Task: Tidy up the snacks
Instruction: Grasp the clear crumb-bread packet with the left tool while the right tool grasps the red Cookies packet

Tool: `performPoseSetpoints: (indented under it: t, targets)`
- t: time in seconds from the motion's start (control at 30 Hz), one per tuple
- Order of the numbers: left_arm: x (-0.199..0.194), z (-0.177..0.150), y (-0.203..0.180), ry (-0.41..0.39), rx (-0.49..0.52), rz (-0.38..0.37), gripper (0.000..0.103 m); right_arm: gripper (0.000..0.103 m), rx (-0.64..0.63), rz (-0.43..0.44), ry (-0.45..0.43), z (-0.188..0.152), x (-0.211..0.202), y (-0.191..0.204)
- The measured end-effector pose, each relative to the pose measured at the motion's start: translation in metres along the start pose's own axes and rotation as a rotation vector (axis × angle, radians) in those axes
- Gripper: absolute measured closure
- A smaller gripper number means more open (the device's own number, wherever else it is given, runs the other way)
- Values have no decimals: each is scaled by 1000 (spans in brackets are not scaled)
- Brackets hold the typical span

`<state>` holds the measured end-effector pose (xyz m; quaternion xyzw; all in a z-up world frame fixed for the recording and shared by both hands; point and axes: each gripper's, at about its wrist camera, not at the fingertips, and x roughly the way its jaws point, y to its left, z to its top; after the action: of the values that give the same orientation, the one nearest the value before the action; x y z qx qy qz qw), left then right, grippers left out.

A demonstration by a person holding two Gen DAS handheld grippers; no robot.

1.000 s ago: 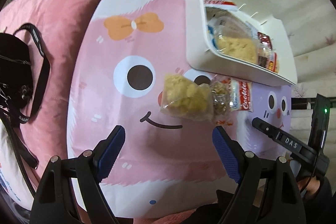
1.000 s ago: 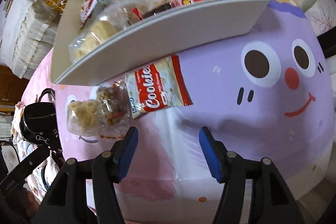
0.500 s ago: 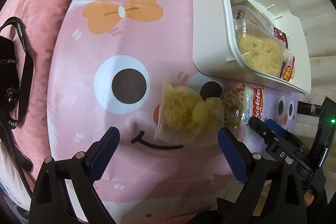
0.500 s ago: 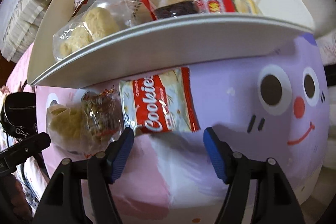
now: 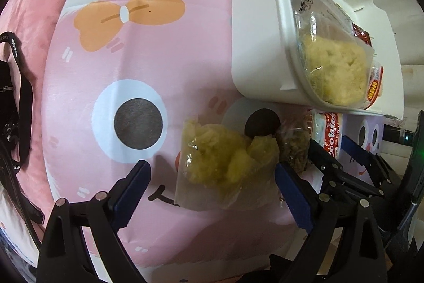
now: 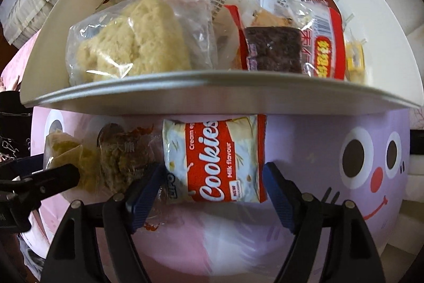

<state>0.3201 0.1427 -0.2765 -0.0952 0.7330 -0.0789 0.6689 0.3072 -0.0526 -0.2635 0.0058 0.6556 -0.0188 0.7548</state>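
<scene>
A cartoon-face cloth (image 5: 148,65) is carrying a white bin (image 6: 185,86) of snacks. My left gripper (image 5: 210,181), jaws spreading, is straddling a yellow snack bag (image 5: 220,163); my right gripper (image 6: 212,186), jaws widening, is flanking the Cookies packet (image 6: 214,158) beside the bin, neither pinching.

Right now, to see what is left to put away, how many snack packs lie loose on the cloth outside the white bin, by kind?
Clear bag of yellow pastry: 1
Clear pack of brown crumbly snack: 1
Red and white Cookies pack: 1
Total: 3, all lying beside the white bin.
</scene>
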Motion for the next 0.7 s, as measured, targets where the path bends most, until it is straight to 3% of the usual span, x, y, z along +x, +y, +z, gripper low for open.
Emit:
performPoseSetpoints:
  t: [0.3,0.4,0.57,0.7]
  targets:
    - [15,-2,-13,14,11,24,10,23,-14,-35,-19,9,6,21]
    - [15,-2,-17,11,15,23,15,23,-9,-36,-29,6,8,22]
    - [15,-6,-32,8,46,8,34,24,-9,-37,-46,-13,8,9]
    - [11,-9,-27,5,45,-3,39,31,-1,-39,-56,-30,-3,3]
